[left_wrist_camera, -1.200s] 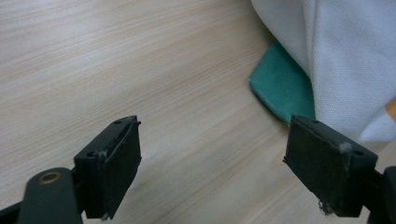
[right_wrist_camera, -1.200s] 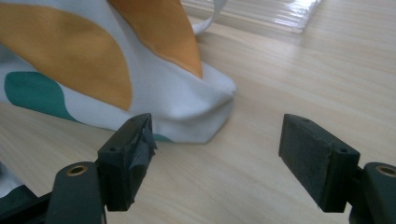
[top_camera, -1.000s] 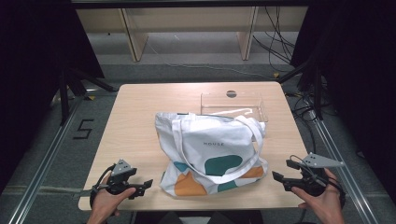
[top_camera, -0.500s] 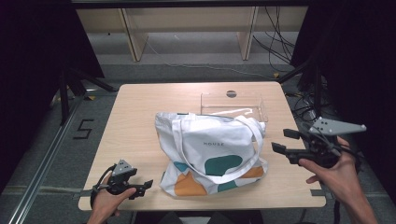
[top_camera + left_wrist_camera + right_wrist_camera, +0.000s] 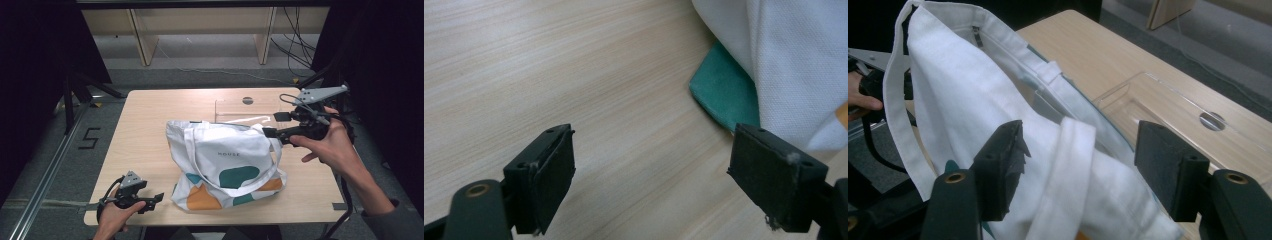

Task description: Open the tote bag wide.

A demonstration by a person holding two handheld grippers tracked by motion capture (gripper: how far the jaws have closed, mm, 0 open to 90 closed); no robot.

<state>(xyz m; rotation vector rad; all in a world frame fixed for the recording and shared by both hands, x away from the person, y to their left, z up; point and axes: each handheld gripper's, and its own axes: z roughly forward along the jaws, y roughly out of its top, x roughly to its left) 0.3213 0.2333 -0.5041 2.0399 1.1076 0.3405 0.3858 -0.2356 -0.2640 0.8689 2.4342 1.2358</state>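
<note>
A white tote bag (image 5: 225,165) is lying flat in the middle of the wooden surface (image 5: 150,125), its printed side up and its mouth turned toward the far edge, where a clear plastic tray (image 5: 240,111) is sitting just behind it. The right gripper (image 5: 272,125) is hovering at the bag's far right corner, where one of the long straps (image 5: 1068,175) is looping loose. In the right gripper view that strap is running up between the two black fingers (image 5: 998,170), which have just been narrowing but are not pressing on the cloth, so nothing is gripped. The placement suggests an aim for the strap, the easiest part by which to lift or open the bag.

The left gripper (image 5: 152,199) is resting low at the near left corner of the surface, just beside the bag's bottom edge. Its fingers (image 5: 546,180) are spread wide over bare wood, a green patch (image 5: 724,95) of the bag's print lying just ahead, and are holding nothing. It appears parked there, perhaps ready to pin the bag down.
</note>
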